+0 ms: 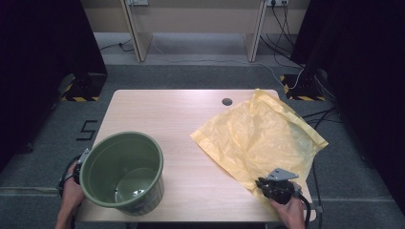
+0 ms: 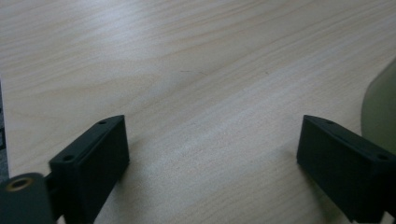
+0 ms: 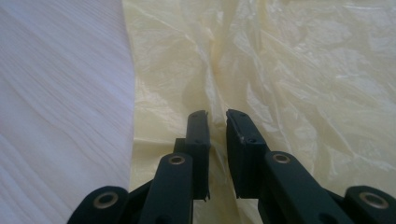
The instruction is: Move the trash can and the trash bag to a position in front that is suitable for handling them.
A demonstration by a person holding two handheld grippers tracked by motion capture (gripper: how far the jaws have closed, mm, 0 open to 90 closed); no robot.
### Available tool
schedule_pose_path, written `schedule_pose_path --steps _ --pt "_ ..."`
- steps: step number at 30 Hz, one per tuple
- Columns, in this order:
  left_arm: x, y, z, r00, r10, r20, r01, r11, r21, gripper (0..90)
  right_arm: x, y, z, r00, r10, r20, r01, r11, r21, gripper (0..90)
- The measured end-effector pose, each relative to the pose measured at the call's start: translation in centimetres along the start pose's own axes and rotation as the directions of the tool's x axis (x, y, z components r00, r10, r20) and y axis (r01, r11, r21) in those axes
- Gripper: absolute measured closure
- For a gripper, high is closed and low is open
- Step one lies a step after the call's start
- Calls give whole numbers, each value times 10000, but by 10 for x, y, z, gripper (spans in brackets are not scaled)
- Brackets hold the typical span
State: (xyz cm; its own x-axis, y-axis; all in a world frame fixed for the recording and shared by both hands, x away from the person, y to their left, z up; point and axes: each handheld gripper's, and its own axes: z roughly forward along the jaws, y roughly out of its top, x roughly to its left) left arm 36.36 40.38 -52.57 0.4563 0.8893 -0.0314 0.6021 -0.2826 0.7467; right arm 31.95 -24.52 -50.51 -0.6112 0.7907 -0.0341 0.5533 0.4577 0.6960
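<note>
The table [image 1: 191, 124] carries a yellow plastic bag [image 1: 260, 138], spread flat on its right half, and a green bucket [image 1: 123, 171], upright and unlined at the near left corner. Judged status: early; the bag is not yet lifted, and lining the bucket remains. The right gripper [image 3: 217, 119] has its jaws nearly closed on a raised fold of the bag's near edge. The left gripper [image 2: 212, 149] stands wide apart, holding nothing, just beside the bucket. The bucket hides most of it in the high view.
</note>
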Motion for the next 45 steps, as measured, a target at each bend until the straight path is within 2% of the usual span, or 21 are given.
schedule_pose_path --steps 1,2,3,4,6,7,8,9,13,18,21,24,26,28,29,30,32,34,39,42,45 --pt "1 -1 -2 10000 38 52 -38 10000 -43 156 -3 -1 -2 9999 -37 99 36 10000 70 771" --pt "1 -2 -7 10000 -14 73 14 10000 -36 164 -3 0 -5 9997 -110 231 110 9999 -15 654" --pt "1 -2 -7 10000 -14 73 14 10000 -36 163 -3 0 -5 9997 -110 231 110 9999 -15 654" --pt "0 -3 -11 10000 -48 67 48 10000 -72 163 1 6 -9 9998 79 172 -73 9993 -366 562" --pt "-4 -7 -24 9997 -127 210 132 9997 -213 162 8 15 -9 9999 87 86 -80 9973 -734 498" --pt "-4 -7 -24 9997 -127 210 132 9997 -213 161 8 15 -9 9999 87 86 -80 9973 -734 498" --pt "-8 -12 -34 9994 -275 191 281 9991 -323 157 16 24 -5 10000 -1 -96 -8 9962 -876 460" --pt "-8 -12 -34 9994 -275 191 281 9991 -323 154 16 24 -5 10000 -1 -96 -8 9962 -876 460" --pt "-16 -23 -53 9981 -546 295 558 9976 -414 154 26 35 2 9996 4 -294 -34 9949 -1011 420" --pt "-34 -30 -69 9953 -792 566 820 9954 -495 154 36 43 5 9986 69 -521 -125 9941 -1079 392" --pt "-41 -30 -70 9953 -875 423 895 9948 -480 199 38 44 5 9982 11 -595 -78 9936 -1128 386" --pt "-50 -27 -68 9928 -1151 329 1161 9928 -288 198 44 45 2 9976 -46 -697 -36 9932 -1162 375" --pt "-63 -18 -61 9911 -1329 95 1330 9910 -138 198 47 47 0 9971 -37 -759 -55 9927 -1202 371" --pt "-67 -14 -58 9920 -1262 44 1263 9920 -86 198 48 47 -1 9969 -71 -782 -25 9925 -1221 368" --pt "-77 -5 -50 9947 -1023 66 1023 9947 17 198 51 49 -1 9963 -138 -853 27 9917 -1286 365" --pt "-77 -5 -50 9947 -1023 66 1023 9947 17 198 51 49 -1 9963 -138 -853 27 9917 -1286 365" --pt "-88 5 -39 9972 -668 343 667 9978 28 198 54 50 -1 9956 -185 -921 66 9917 -1285 362" --pt "-96 13 -30 9967 -446 676 442 9990 78 198 55 50 -2 9952 -246 -945 123 9916 -1287 359" --pt "-107 22 -19 9920 108 1257 -125 9998 125 197 58 51 -4 9949 -259 -977 121 9903 -1388 356" --pt "-108 20 -25 9890 216 1466 -216 9998 -19 177 61 52 -4 9938 -293 -1071 143 9903 -1379 356" --pt "-109 17 -36 9804 428 1924 -390 9990 -237 170 64 52 -1 9923 -374 -1182 212 9906 -1352 354"
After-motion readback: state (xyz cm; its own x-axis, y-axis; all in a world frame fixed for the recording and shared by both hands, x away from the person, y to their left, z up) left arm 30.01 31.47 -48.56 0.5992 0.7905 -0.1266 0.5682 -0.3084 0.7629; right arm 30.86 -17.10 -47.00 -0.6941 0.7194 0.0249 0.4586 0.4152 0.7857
